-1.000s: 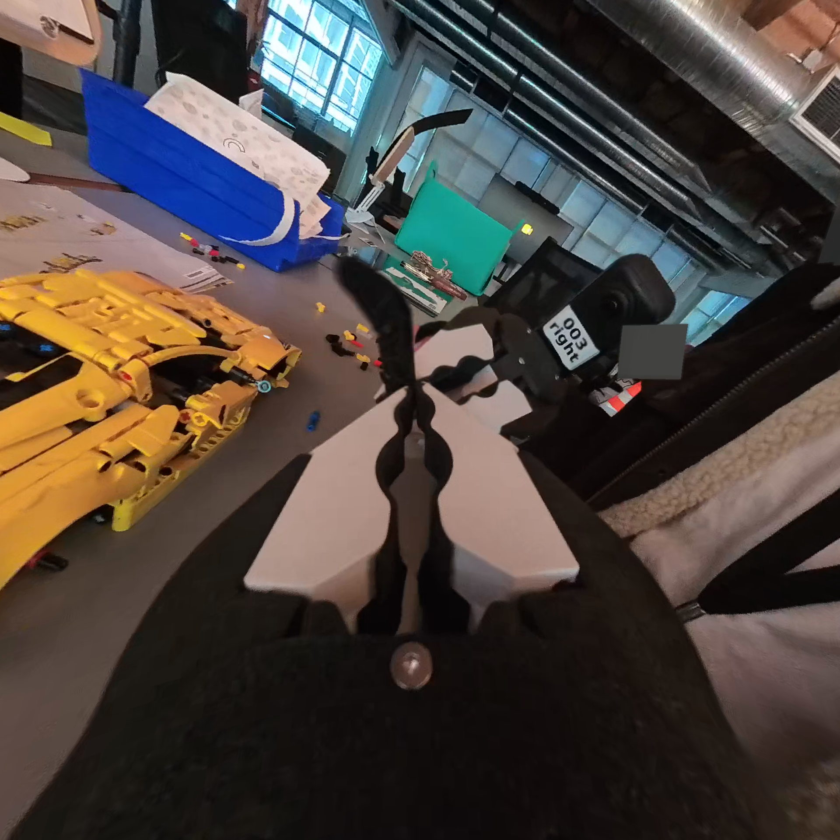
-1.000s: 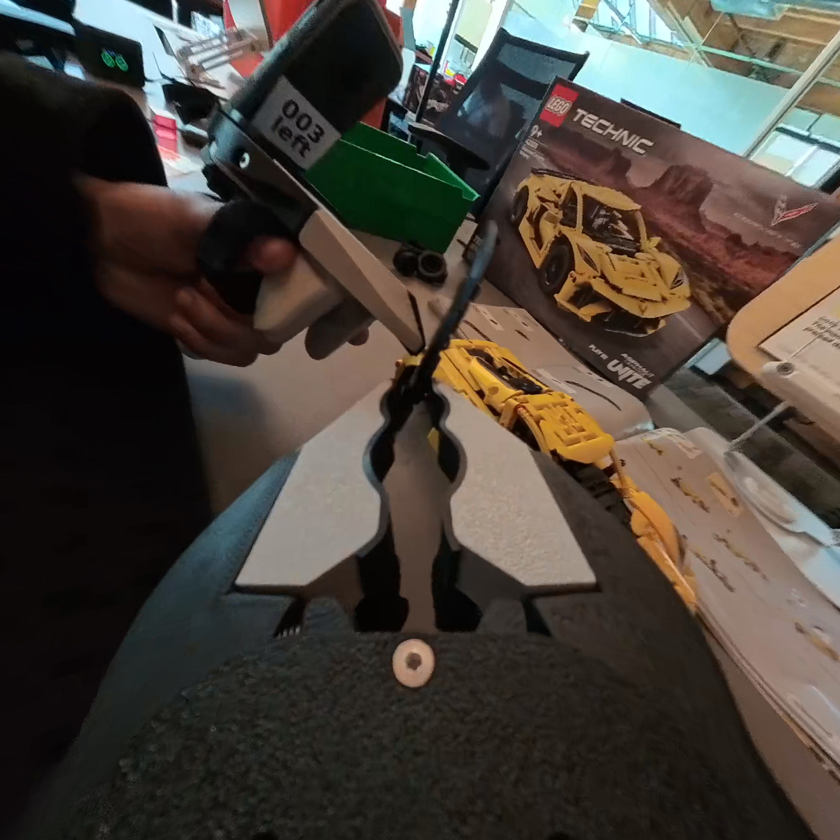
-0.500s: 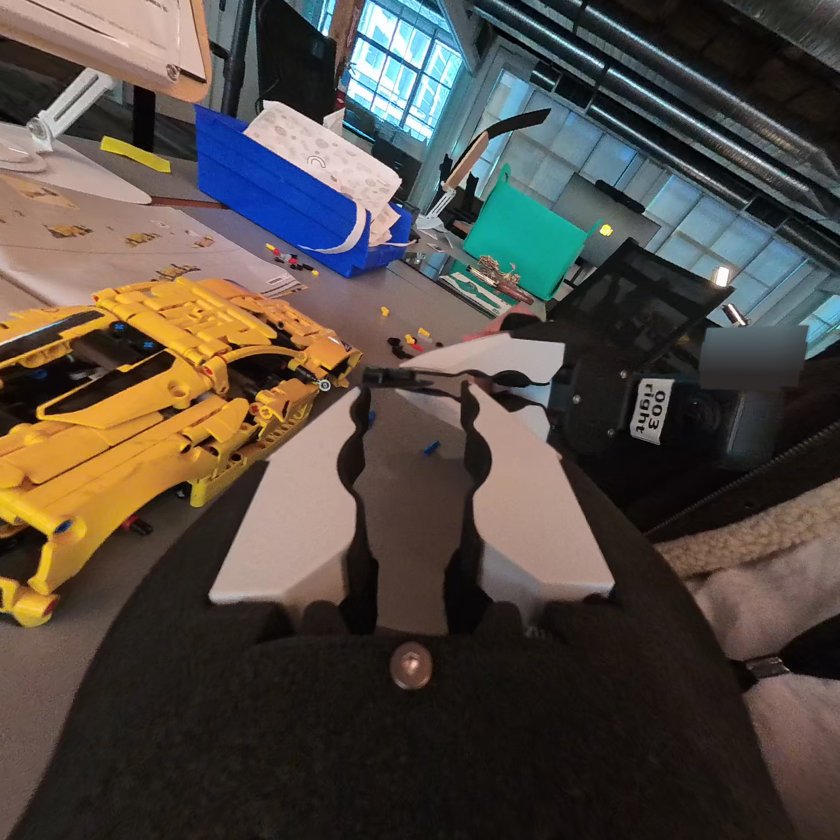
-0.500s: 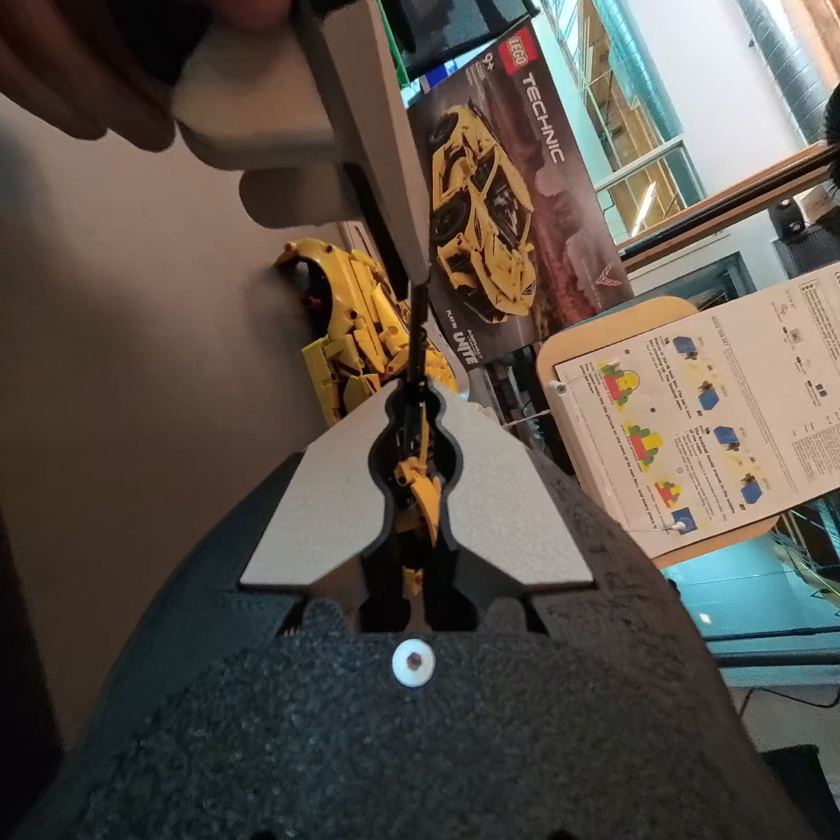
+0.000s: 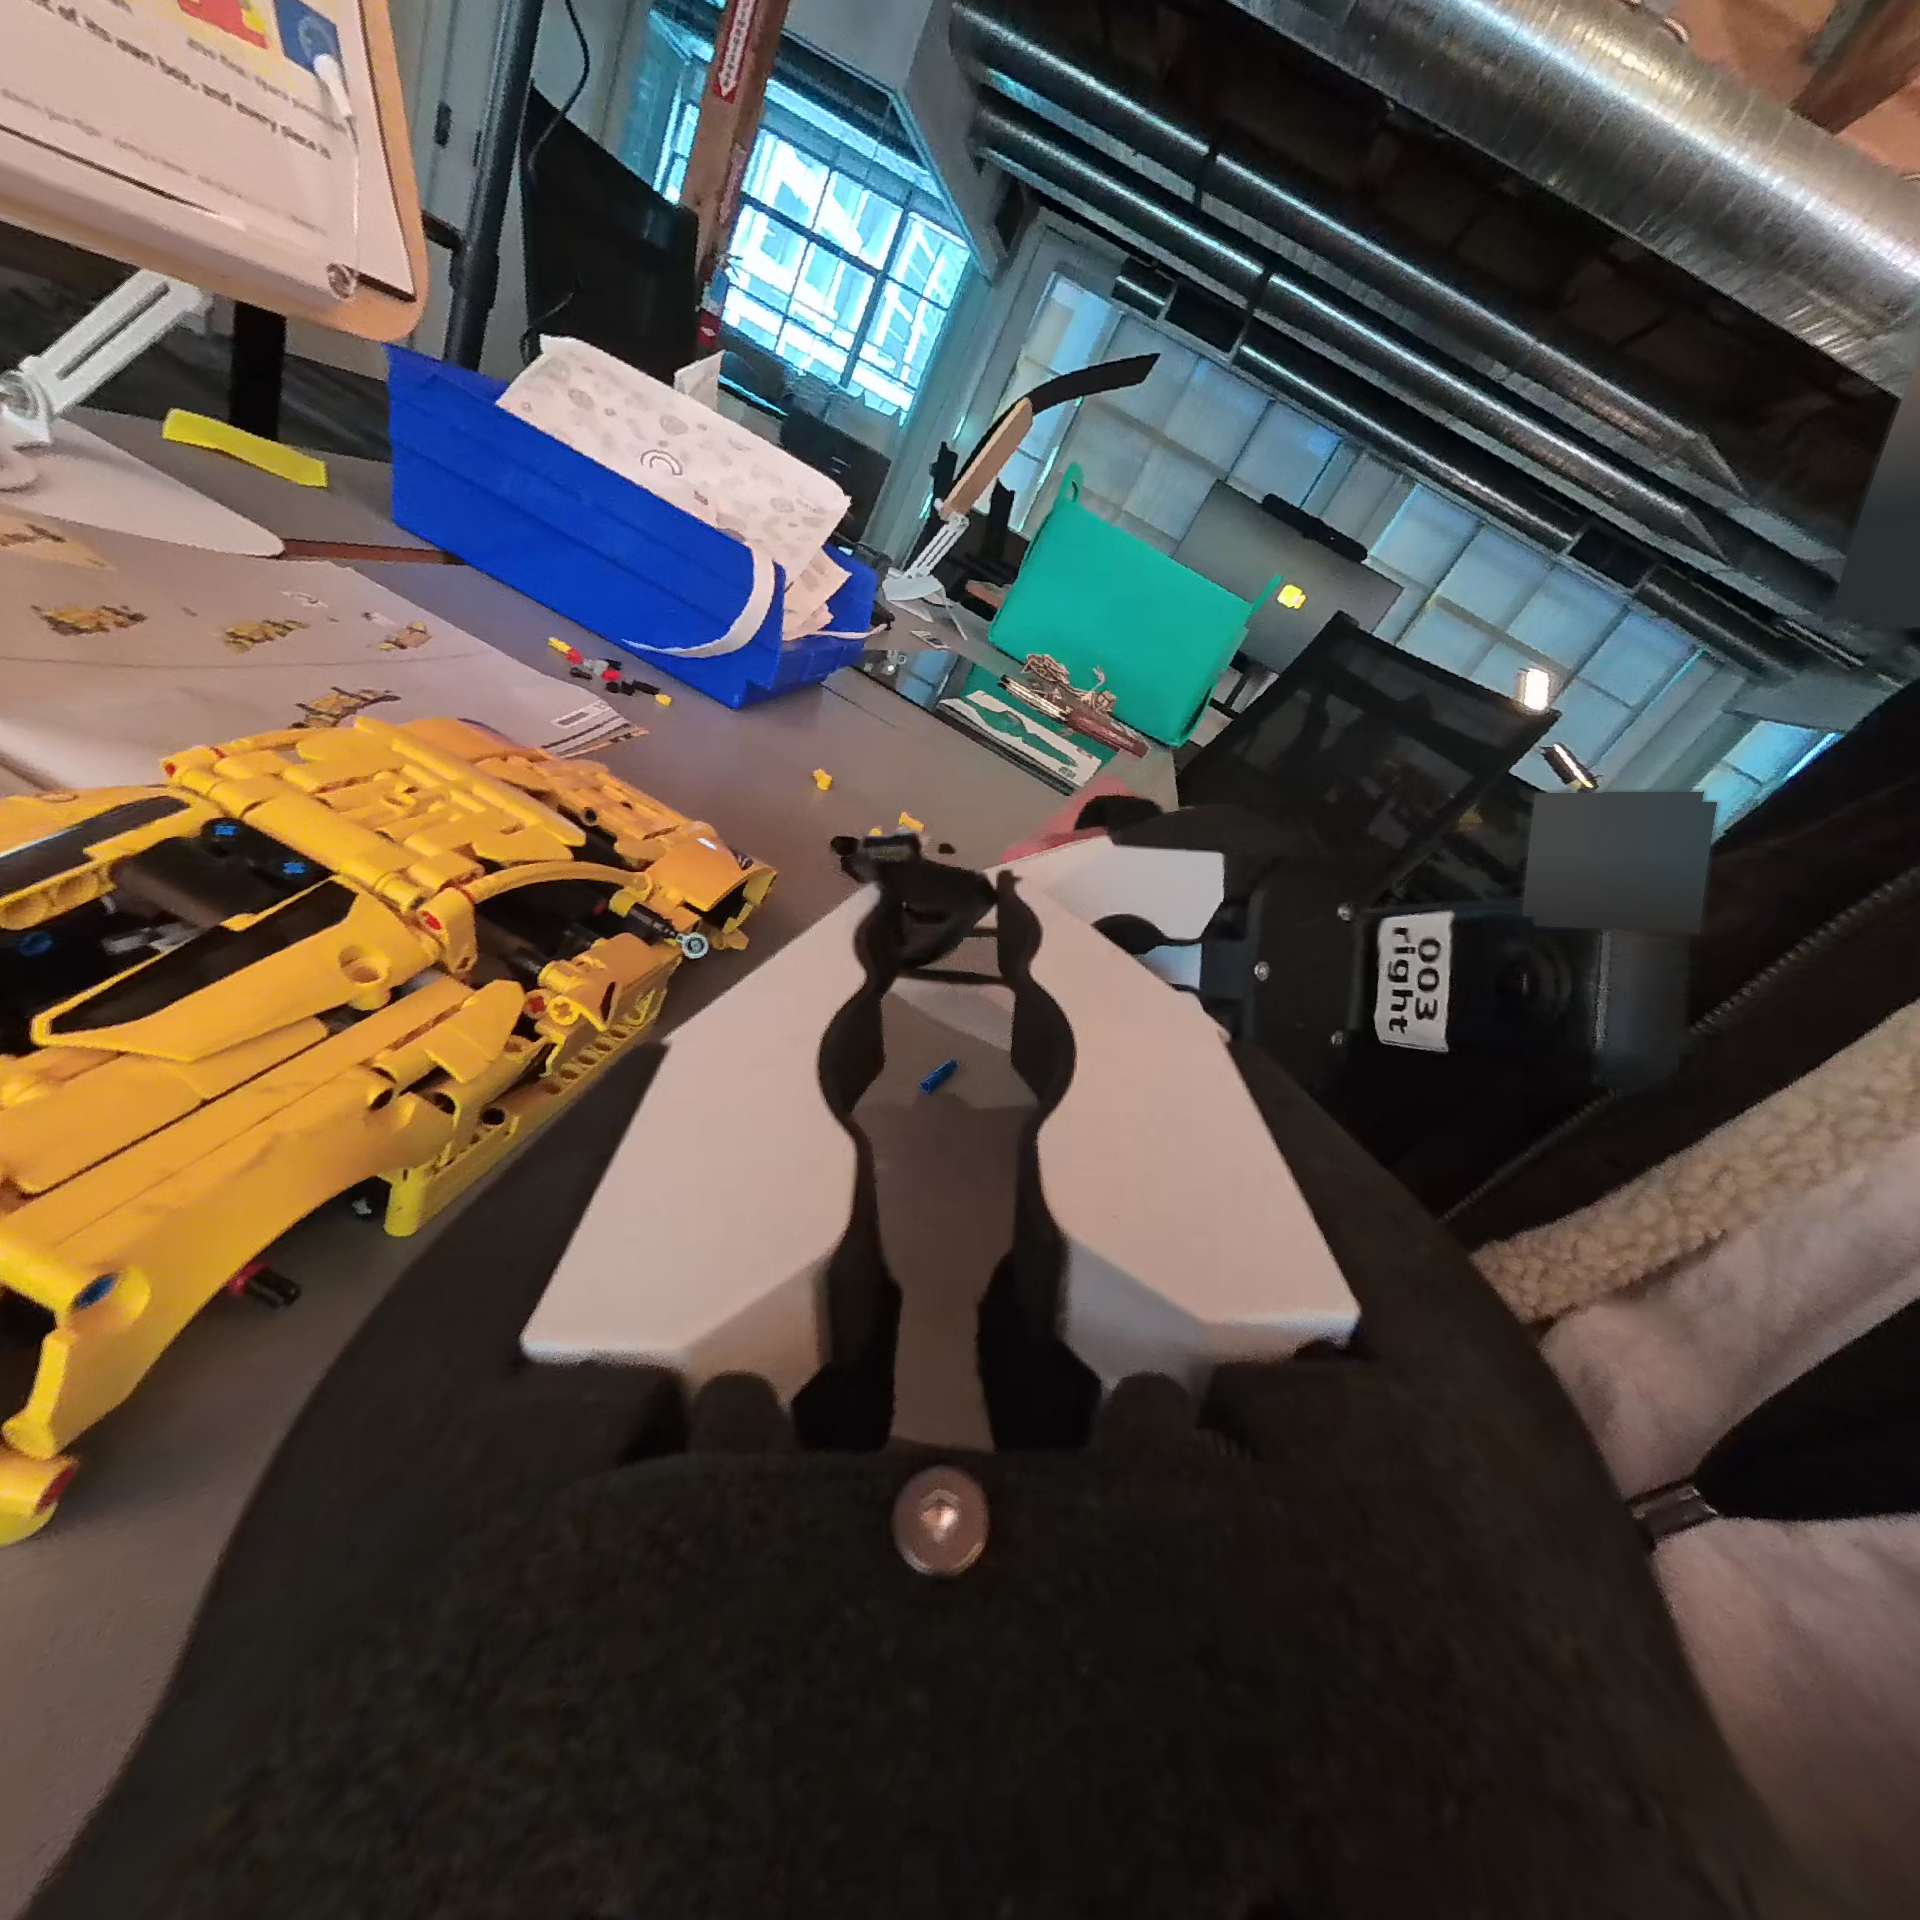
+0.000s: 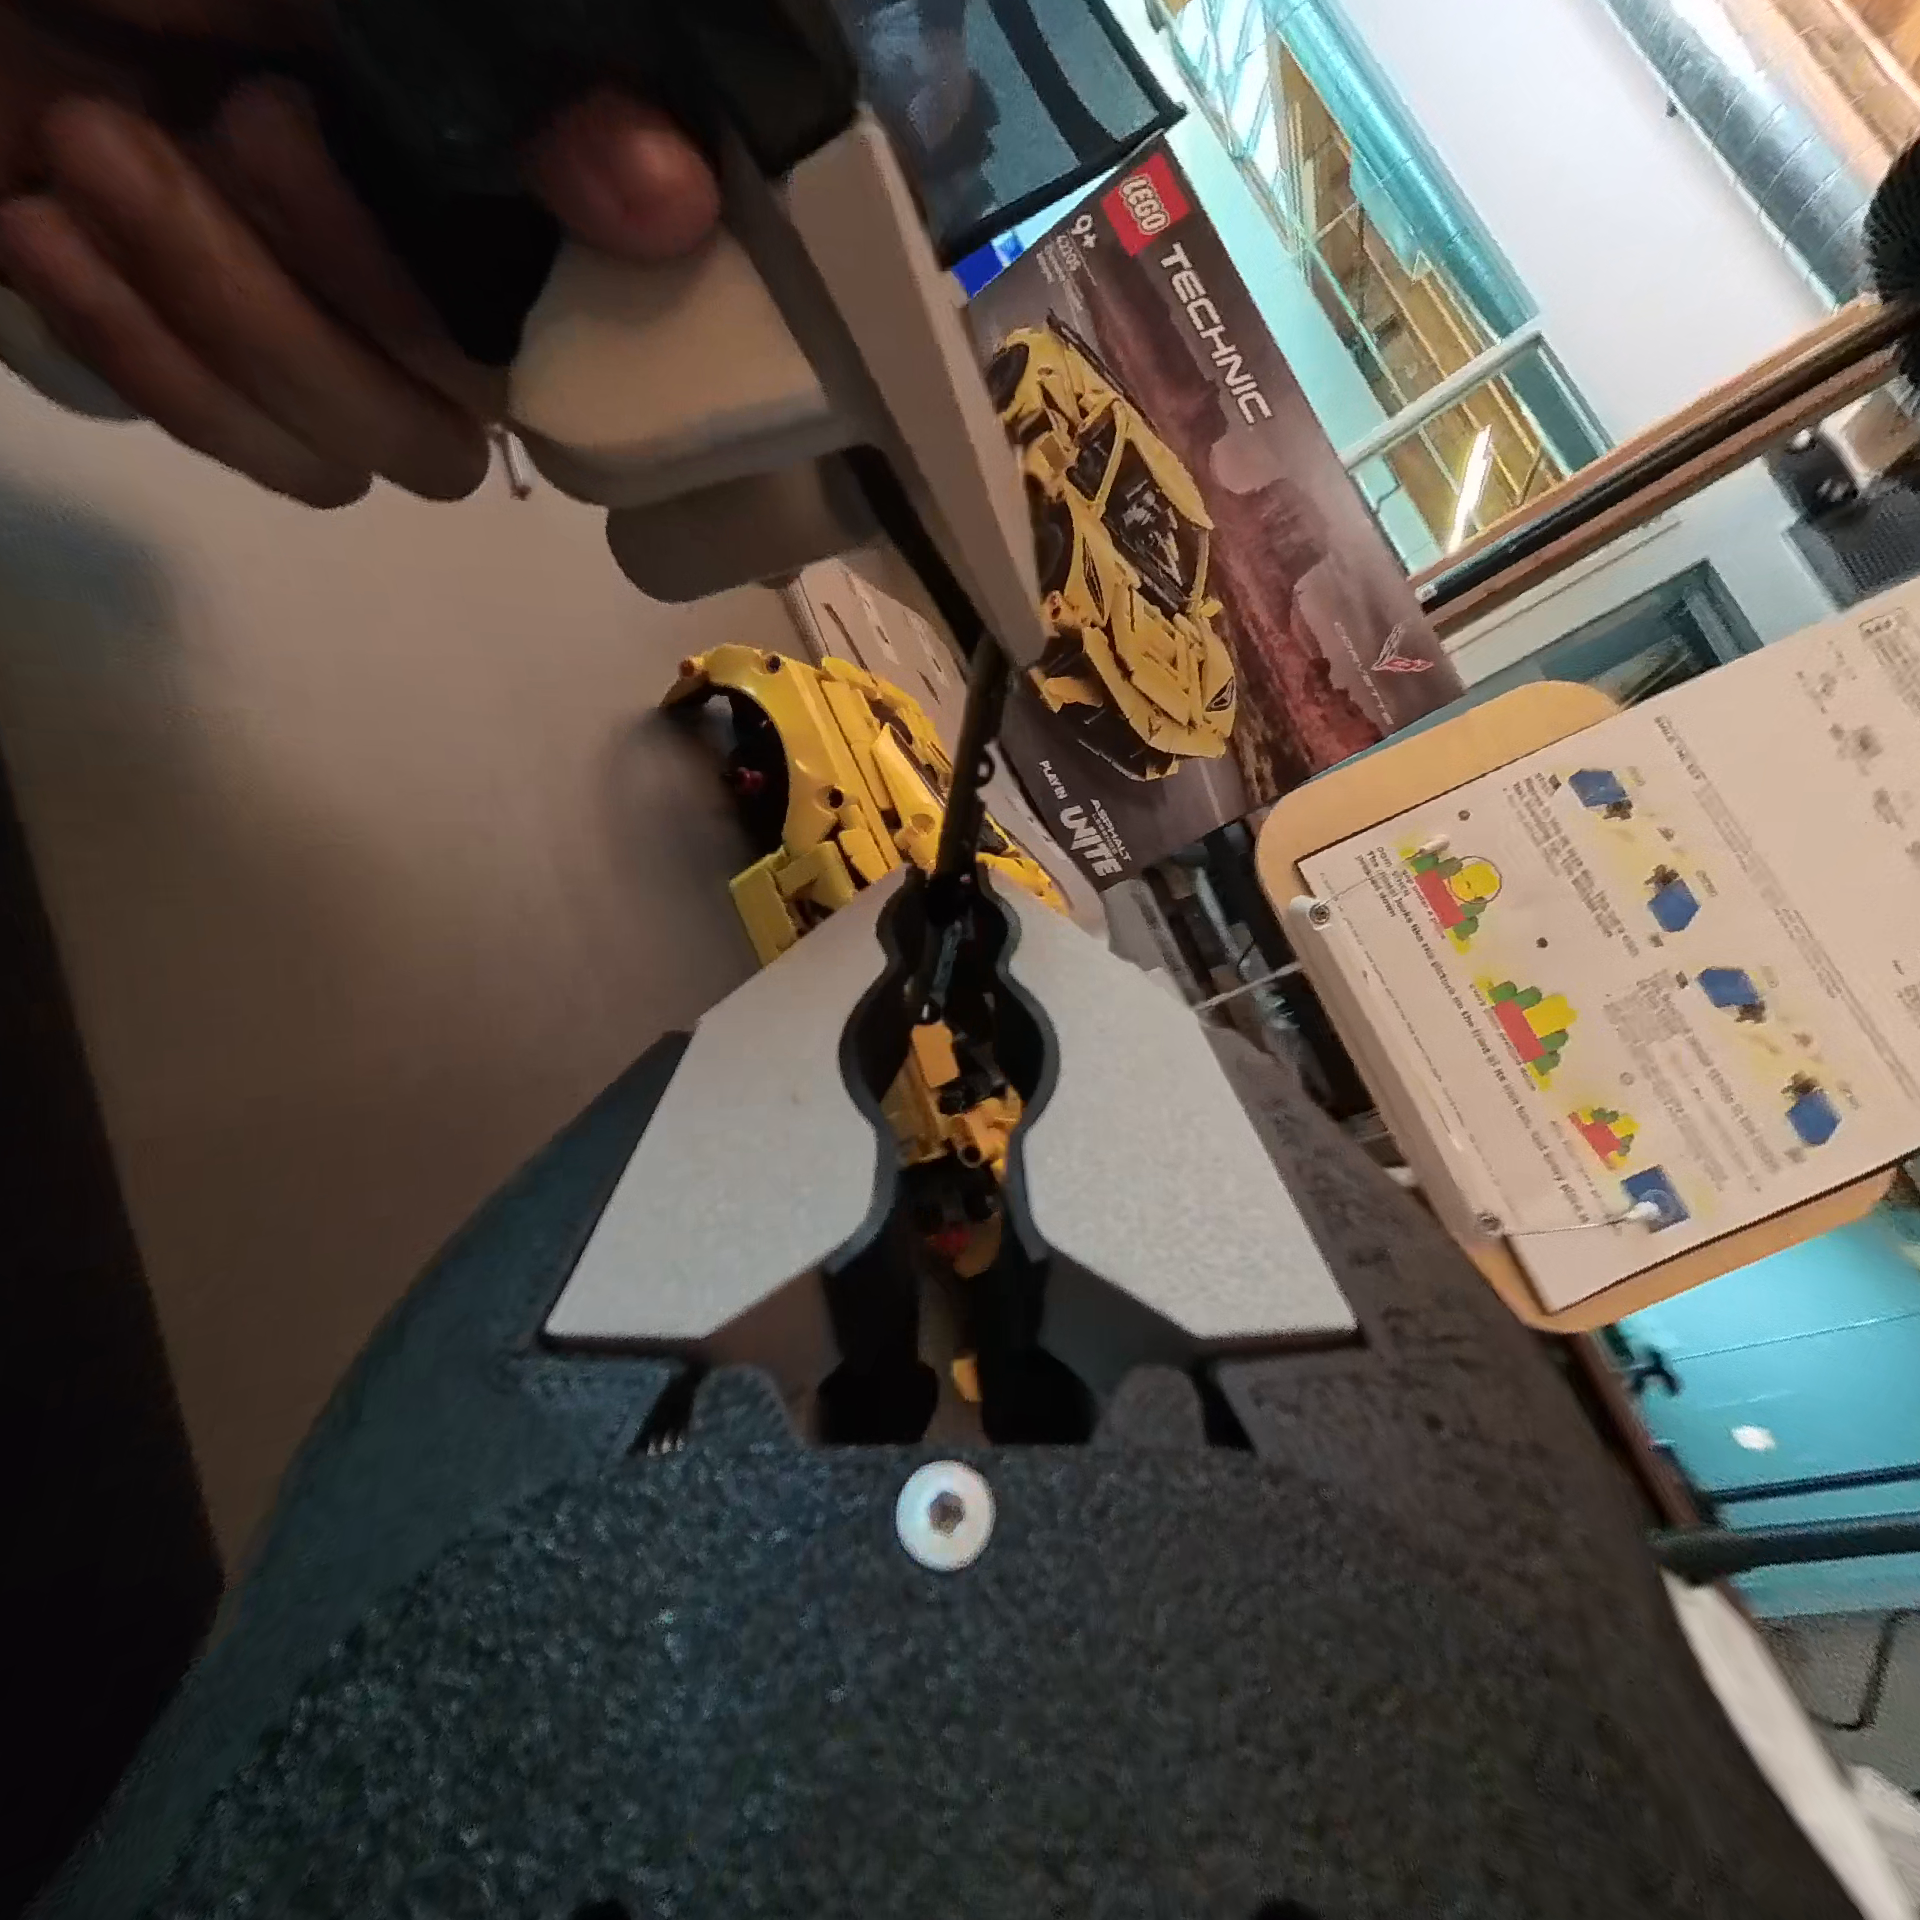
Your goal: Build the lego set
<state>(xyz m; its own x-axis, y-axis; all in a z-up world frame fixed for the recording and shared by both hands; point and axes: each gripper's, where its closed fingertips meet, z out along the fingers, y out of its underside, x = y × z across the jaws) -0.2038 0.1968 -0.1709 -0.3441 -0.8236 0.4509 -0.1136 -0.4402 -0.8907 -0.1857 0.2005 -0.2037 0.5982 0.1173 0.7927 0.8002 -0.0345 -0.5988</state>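
A thin black lego piece (image 6: 964,790) spans between my two grippers above the grey table. My right gripper (image 6: 945,899) is shut on its lower end. My left gripper (image 5: 940,899) has its jaws drawn in on the other end of the black piece (image 5: 906,871). In the right wrist view the left gripper (image 6: 1003,634) is at the top, held by a hand. The right gripper's body (image 5: 1403,987) shows at the right of the left wrist view. The yellow lego car (image 5: 312,987) lies on the table to the left, and it also shows in the right wrist view (image 6: 831,790).
The lego set's box (image 6: 1195,520) stands behind the car. An open instruction booklet (image 5: 208,644), a blue bin (image 5: 582,551) with paper bags, and loose small pieces (image 5: 613,675) lie beyond it. A blue pin (image 5: 938,1075) lies on the table. A board with a printed sheet (image 6: 1610,987) stands nearby. Less than 4 cm separates the two grippers' tips.
A second ago both grippers held the piece. My left gripper then opened, and has now drawn its jaws back in on it. The right gripper has rolled over, still holding its end.
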